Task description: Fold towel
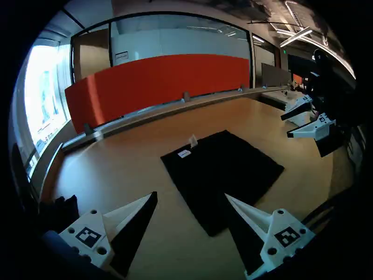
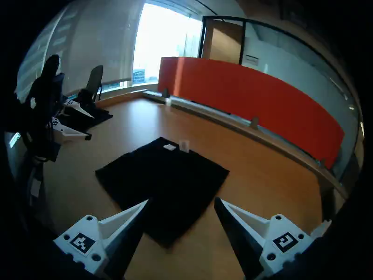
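Towel point(image 1: 223, 175) flat, tagged corner toward partition point(image 1: 158, 84), long axis unclear, left claw point(image 1: 191, 199) and right claw point(image 2: 182, 203) released

Towel point(image 1: 224, 175): black, roughly rectangular, spread flat on the wooden bench point(image 1: 126, 163), lying corner-on in both gripper views. Two small white tags point(image 1: 184, 153) at its far edge, one standing upright.

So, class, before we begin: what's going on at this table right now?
A person holds a gripper in each hand near a black towel that lies spread flat on a wooden table. The left gripper and the right gripper both hover open, and neither touches the towel. Small white tags show at the towel's far edge. No fold has been started yet.
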`<state>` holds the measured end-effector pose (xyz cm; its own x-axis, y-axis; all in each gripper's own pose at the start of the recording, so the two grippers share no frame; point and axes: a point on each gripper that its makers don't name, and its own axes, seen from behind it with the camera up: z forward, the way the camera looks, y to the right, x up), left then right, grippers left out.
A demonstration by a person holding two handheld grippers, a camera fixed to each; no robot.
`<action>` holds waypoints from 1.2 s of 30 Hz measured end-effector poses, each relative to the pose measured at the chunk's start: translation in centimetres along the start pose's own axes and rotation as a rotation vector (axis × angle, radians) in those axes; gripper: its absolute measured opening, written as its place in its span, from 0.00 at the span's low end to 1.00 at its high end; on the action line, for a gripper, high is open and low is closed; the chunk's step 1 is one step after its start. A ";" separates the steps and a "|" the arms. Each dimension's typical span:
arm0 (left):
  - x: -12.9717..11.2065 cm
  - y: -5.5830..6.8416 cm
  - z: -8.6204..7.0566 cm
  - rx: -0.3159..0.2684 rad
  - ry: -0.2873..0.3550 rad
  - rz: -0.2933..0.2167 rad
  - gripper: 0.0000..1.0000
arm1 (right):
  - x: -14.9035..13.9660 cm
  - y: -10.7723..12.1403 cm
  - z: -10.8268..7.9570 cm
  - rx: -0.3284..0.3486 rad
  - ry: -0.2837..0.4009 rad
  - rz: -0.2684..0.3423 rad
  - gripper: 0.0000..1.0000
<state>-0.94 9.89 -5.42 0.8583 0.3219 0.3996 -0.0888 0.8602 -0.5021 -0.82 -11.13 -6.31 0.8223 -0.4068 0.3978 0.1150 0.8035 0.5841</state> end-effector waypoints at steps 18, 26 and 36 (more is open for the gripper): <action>-7.0 2.7 4.3 -0.113 -0.158 0.037 0.96 | -7.7 -2.8 3.9 0.074 -0.156 -0.006 1.00; -9.3 3.6 5.2 -0.155 -0.224 0.050 0.96 | -10.4 -3.2 4.4 0.095 -0.222 -0.007 0.99; -11.0 4.4 5.6 -0.173 -0.282 0.049 0.95 | -12.0 -3.7 4.1 0.129 -0.276 0.006 0.87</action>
<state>-13.58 12.35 -7.72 0.6792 0.4790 0.5562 -0.0191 0.7690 -0.6390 -13.44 -11.01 -10.33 0.6381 -0.5195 0.5683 0.0242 0.7513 0.6595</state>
